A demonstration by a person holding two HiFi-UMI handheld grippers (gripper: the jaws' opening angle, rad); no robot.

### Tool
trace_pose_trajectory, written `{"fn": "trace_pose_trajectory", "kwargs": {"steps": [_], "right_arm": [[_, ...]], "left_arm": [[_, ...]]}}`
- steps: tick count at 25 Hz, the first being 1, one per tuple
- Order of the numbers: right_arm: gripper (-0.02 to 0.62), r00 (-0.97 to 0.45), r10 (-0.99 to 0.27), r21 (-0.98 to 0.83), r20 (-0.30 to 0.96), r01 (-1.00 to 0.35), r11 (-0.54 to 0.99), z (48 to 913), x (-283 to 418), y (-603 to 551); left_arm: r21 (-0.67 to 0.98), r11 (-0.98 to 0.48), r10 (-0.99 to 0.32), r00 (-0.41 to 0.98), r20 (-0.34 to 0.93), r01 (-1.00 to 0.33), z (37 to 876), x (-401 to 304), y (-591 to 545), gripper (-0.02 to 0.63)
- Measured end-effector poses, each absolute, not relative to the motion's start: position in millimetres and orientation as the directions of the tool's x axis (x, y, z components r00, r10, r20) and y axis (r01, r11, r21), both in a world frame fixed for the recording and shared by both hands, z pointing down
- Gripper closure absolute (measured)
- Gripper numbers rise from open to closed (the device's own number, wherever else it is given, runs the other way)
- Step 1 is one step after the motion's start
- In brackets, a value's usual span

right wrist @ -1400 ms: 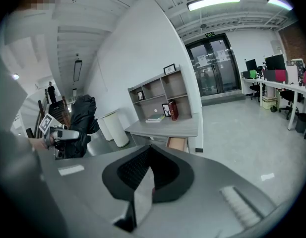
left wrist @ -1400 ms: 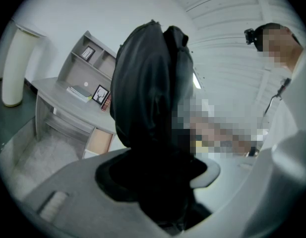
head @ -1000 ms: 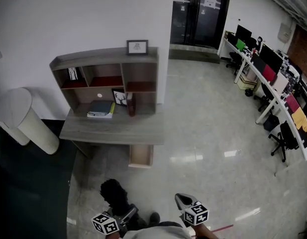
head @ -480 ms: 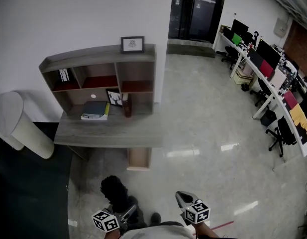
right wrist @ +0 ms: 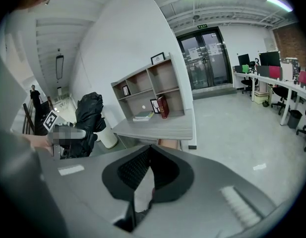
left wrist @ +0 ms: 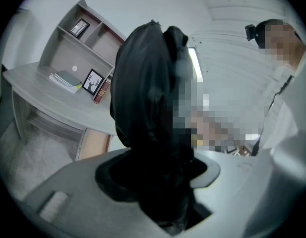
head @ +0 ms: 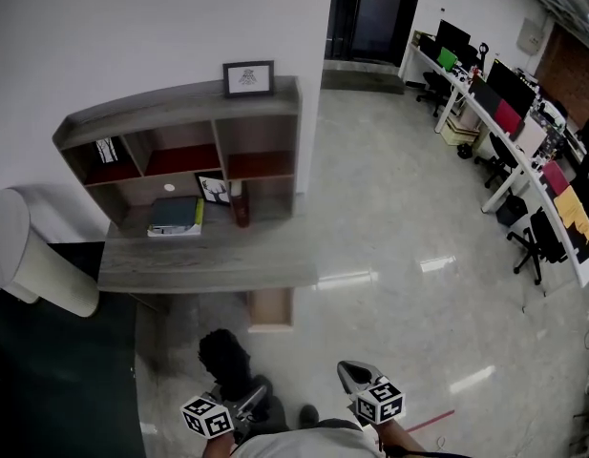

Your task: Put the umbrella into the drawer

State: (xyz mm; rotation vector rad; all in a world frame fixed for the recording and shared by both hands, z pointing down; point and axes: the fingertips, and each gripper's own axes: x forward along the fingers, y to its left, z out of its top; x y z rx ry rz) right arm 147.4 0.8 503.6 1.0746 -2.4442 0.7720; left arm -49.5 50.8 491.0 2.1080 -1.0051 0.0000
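A bundled black umbrella (head: 222, 361) is held upright in my left gripper (head: 251, 394), at the bottom of the head view. In the left gripper view the umbrella (left wrist: 148, 98) fills the space between the jaws, which are shut on it. It also shows in the right gripper view as a dark bundle, the umbrella (right wrist: 88, 118), at the left. My right gripper (head: 351, 375) is beside it, shut and empty, its pads meeting at the tip (right wrist: 150, 150). The light wooden drawer (head: 270, 308) stands pulled out under the grey desk (head: 208, 260), ahead of both grippers.
On the desk stands a shelf unit (head: 179, 122) with books, a red book and picture frames. A white cylinder (head: 36, 256) and a dark floor area (head: 55, 370) lie at the left. Office desks with monitors and chairs (head: 523, 141) line the right; glass doors (head: 370, 17) are behind.
The desk and its drawer have come closer and sit lower in the head view. Both grippers keep their places at the bottom, the left still holding the umbrella.
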Motion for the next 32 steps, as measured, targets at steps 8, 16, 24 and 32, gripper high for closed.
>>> {"fn": "trace_pose_trajectory", "kwargs": {"steps": [8,16,24,32], "right_arm": [[0.591,-0.612,-0.568,-0.313,0.551,-0.782,0.539,517,114,-37],[0.591,-0.564,-0.565,-0.305,0.602,-0.817,0.49,539,83,-60],[0.59,-0.527,-0.581,-0.308,0.621,-0.845,0.437,551,58,-75],[0.591,-0.527,-0.557,-0.305,0.641,-0.842,0.446,570,58,-95]], "left_arm": [[0.658,-0.411,-0.595,0.732,0.33,-0.631,511,-82,-2,0.364],[0.673,-0.427,-0.522,0.772,0.362,-0.604,541,-118,-36,0.364],[0.667,-0.457,-0.429,0.803,0.414,-0.588,570,-152,-55,0.364],[0.695,-0.429,-0.391,0.812,0.433,-0.577,591,-145,-65,0.364]]}}
